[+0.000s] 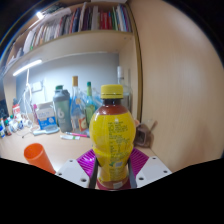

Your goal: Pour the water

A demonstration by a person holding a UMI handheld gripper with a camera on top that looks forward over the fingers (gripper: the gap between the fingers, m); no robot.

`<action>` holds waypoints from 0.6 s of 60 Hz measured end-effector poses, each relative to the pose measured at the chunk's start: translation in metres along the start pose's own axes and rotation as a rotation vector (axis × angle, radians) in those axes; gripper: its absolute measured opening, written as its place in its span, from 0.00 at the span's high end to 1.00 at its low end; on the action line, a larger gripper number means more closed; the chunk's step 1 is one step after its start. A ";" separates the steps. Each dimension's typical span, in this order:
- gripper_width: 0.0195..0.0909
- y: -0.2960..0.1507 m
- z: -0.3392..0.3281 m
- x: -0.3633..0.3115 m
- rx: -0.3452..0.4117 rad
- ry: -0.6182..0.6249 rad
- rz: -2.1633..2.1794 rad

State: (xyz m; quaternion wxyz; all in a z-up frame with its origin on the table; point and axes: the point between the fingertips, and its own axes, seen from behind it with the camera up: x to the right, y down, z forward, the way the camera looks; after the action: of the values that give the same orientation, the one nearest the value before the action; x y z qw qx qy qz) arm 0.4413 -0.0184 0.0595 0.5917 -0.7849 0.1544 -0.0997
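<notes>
Gripper view: the gripper (112, 172) was clenched on a yellow bottle (113, 140), both pink pads (88, 162) pressing its lower body. The bottle stood upright, yellow cap (112, 91) at twelve o'clock from the fingers. An orange cup (38, 156) lay tilted at nine o'clock, apart from the bottle, on a light wooden table (60, 150). Beyond, cluttered bottles (75, 105) lined the table's rear, beneath a bookshelf (80, 25). A pale wooden panel (175, 80) occupied the three o'clock side.

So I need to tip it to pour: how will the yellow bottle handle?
The yellow bottle, between the claw pads, looks nearly full, so probably heavy. Tall and narrow, it may tip easily. Its smooth label could slip.
</notes>
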 end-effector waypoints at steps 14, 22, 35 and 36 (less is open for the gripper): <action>0.50 0.007 -0.001 -0.001 -0.016 -0.005 0.012; 0.11 0.033 -0.025 0.011 -0.151 0.046 0.041; 0.12 0.017 -0.138 -0.012 -0.159 0.025 0.060; 0.12 0.014 -0.147 -0.016 -0.161 0.023 0.049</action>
State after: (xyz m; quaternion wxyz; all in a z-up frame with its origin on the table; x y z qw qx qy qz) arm 0.3750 -0.1479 0.0874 0.5271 -0.8247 0.1878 -0.0818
